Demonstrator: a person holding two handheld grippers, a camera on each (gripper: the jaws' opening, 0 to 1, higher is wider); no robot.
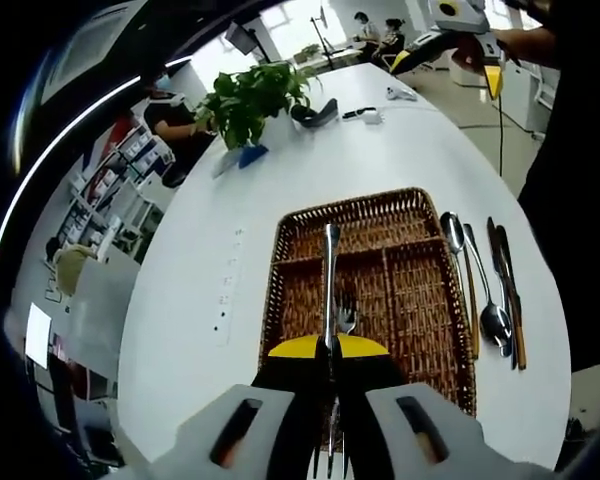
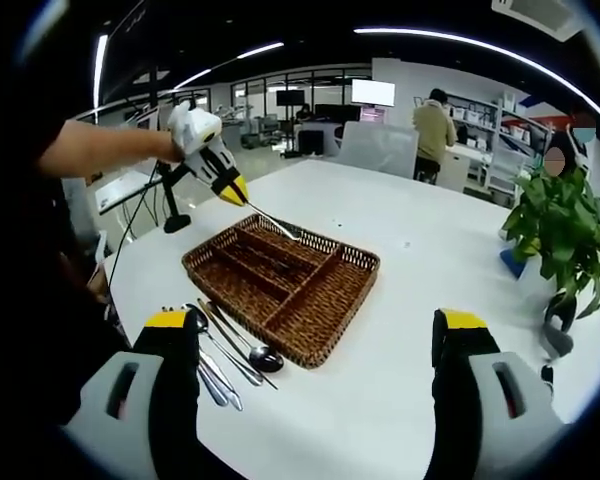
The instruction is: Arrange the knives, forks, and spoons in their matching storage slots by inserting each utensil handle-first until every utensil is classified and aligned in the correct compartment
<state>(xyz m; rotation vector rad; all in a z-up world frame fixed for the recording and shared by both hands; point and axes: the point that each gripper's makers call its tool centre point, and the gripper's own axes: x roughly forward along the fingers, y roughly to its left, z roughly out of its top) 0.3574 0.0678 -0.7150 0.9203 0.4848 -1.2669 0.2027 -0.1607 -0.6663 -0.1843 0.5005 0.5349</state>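
Note:
A brown wicker tray (image 1: 280, 262) with long compartments lies on the white table. My left gripper (image 1: 331, 372) is shut on a fork (image 1: 330, 270), whose handle points forward over the tray's middle slot. The head of another fork (image 1: 347, 318) lies in that slot. Spoons (image 1: 492, 318) and knives (image 1: 502, 262) lie on the table to the right of the tray. In the right gripper view my right gripper (image 2: 315, 345) is open and holds nothing, near the tray (image 2: 352, 290). Beyond it the left gripper (image 2: 212, 160) holds the fork (image 2: 276, 224) over the far end. Loose spoons and knives (image 2: 230, 352) lie beside the near left jaw.
A potted green plant (image 1: 250, 98) (image 2: 560, 228) stands on the table beyond the tray, with small dark objects (image 1: 315, 112) near it. The right gripper (image 1: 442, 38) hangs high in a person's hand. People sit at desks in the background.

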